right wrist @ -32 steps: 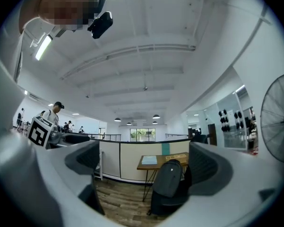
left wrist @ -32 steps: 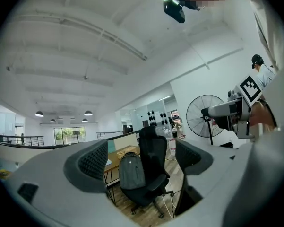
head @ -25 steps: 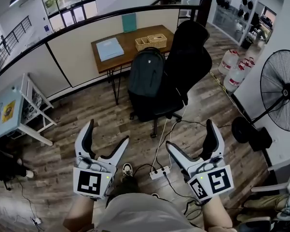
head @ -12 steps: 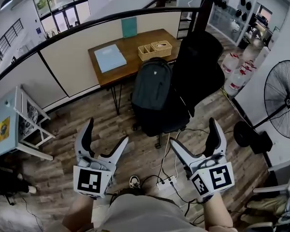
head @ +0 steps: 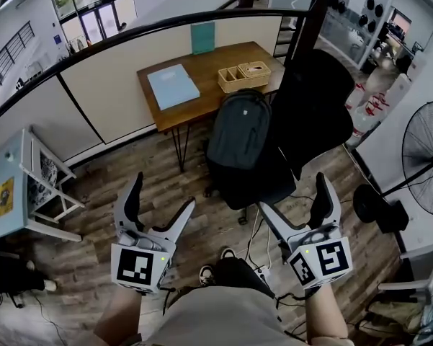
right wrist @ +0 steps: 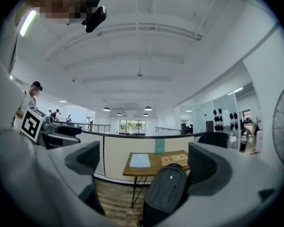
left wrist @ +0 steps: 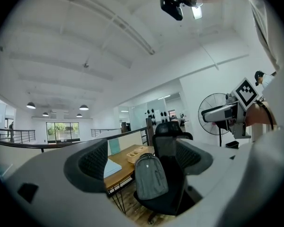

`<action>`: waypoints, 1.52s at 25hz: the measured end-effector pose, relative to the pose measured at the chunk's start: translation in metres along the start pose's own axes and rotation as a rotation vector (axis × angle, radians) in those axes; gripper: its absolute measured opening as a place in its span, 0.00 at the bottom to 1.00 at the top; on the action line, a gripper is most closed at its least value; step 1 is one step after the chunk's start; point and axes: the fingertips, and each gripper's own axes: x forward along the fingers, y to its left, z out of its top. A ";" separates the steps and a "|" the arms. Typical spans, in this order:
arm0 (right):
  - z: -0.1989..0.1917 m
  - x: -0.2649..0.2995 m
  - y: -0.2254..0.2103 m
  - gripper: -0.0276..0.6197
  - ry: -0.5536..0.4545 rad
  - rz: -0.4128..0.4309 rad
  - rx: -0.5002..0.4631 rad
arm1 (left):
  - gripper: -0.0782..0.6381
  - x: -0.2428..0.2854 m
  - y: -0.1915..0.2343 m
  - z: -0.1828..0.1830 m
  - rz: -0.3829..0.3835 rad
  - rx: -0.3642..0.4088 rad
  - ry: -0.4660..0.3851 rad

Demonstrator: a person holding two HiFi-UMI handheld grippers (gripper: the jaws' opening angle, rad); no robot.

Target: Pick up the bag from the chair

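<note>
A dark grey backpack [head: 238, 128] stands upright on the seat of a black office chair [head: 302, 114], leaning against its backrest. In the left gripper view the backpack [left wrist: 150, 176] shows between the jaws, far off, and in the right gripper view the backpack [right wrist: 166, 193] sits low and centre. My left gripper [head: 162, 197] and right gripper [head: 295, 197] are both open and empty, held side by side well short of the chair, over the wooden floor.
Behind the chair stands a wooden desk [head: 202, 74] with a light blue folder [head: 173, 85] and a wooden tray [head: 245, 76]. A standing fan [head: 425, 157] is at the right, water jugs [head: 371, 107] beyond the chair, cables and a power strip on the floor, a white rack [head: 39, 179] at the left.
The chair and backpack have come closer and shifted a little right in view as I stepped forward. Both grippers stay open at the same height.
</note>
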 end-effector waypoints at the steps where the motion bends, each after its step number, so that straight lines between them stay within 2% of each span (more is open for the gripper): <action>1: -0.002 0.003 -0.003 0.95 0.003 -0.006 0.003 | 0.71 0.004 0.003 -0.003 -0.001 -0.002 0.003; 8: -0.013 0.038 -0.037 0.94 0.009 -0.049 0.021 | 0.71 0.054 0.016 -0.013 -0.027 0.003 0.005; 16: -0.024 0.103 -0.117 0.92 0.019 -0.101 0.046 | 0.71 0.162 0.022 -0.017 -0.068 0.016 -0.001; 25: -0.034 0.210 -0.197 0.92 0.054 -0.070 0.058 | 0.71 0.298 0.037 -0.019 -0.072 0.010 0.028; 29: -0.031 0.246 -0.232 0.92 0.049 -0.064 0.059 | 0.71 0.346 0.039 -0.019 -0.074 0.038 0.030; 38: -0.033 0.288 -0.278 0.92 0.034 -0.072 0.073 | 0.71 0.413 0.044 -0.023 -0.071 0.061 0.075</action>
